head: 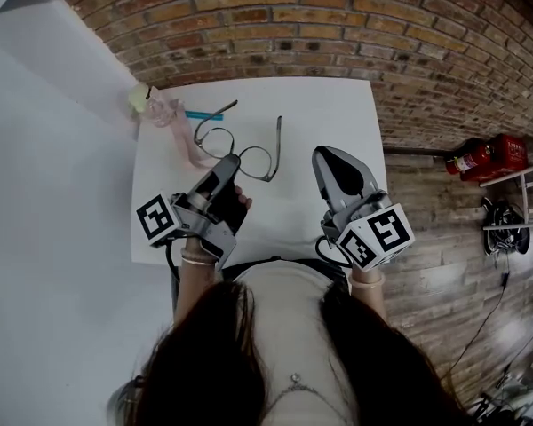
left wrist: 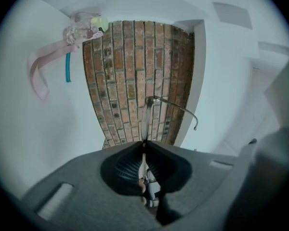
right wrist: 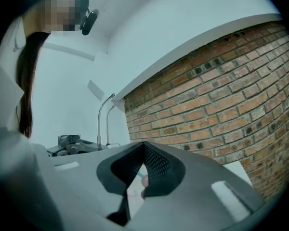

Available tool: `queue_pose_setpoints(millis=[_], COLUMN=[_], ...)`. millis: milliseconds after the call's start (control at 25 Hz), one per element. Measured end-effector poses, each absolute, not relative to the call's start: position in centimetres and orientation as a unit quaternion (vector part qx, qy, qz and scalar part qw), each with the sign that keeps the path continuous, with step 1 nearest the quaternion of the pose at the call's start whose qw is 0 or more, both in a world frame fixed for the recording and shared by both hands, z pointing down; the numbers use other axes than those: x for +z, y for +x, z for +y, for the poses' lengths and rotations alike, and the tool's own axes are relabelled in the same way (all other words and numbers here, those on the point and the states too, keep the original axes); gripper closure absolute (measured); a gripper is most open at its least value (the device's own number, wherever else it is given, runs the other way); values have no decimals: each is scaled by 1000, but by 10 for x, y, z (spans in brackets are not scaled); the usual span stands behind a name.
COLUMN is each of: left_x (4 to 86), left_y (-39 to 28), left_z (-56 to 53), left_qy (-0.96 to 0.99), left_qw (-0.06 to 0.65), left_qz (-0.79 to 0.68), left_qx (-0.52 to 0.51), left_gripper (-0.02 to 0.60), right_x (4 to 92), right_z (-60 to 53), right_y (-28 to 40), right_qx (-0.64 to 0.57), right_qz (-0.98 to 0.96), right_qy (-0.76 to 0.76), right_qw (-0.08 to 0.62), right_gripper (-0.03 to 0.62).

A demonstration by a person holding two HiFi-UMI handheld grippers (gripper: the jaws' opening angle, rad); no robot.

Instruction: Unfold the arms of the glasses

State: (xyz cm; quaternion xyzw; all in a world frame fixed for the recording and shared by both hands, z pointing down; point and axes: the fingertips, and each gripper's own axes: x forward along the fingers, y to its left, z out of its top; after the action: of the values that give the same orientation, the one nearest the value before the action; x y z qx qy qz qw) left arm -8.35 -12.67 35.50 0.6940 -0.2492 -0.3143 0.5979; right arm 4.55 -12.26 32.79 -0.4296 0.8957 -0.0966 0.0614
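Thin metal-framed round glasses [head: 236, 145] lie on the white table [head: 329, 114]. Both arms stand out from the frame, one toward the far left and one [head: 276, 145] along the right side. My left gripper [head: 230, 161] is shut on the near rim of the glasses. In the left gripper view the rim [left wrist: 145, 119] rises from the closed left gripper [left wrist: 144, 142] and one curved arm [left wrist: 176, 109] sweeps right. My right gripper [head: 323, 154] hovers to the right of the glasses, apart from them. The right gripper [right wrist: 143, 143] is shut with nothing between its jaws.
A pink strap with a clear holder [head: 166, 114], a yellow-green piece [head: 140, 98] and a teal pen [head: 202, 115] lie at the table's far left corner. A brick wall [head: 338, 25] runs behind the table. A red fire extinguisher [head: 484, 158] lies on the floor at right.
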Motion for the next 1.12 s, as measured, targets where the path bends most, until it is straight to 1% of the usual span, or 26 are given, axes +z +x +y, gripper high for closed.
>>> queue_pose_setpoints(millis=[400,1120], left_x=[359,355], left_y=[-82,-81], left_z=[-126,-123], left_qy=[699,702], left_qw=[598,605], left_qz=[-238,-233], left_qx=[-311,-295], left_gripper=[563,563], right_x=[350,350], right_z=[-129,-127], right_y=[48,42], right_qx=[-101,-109], right_qz=[892,893], right_qy=[-439,-435], right_qw=[44,31], right_gripper=[597,595])
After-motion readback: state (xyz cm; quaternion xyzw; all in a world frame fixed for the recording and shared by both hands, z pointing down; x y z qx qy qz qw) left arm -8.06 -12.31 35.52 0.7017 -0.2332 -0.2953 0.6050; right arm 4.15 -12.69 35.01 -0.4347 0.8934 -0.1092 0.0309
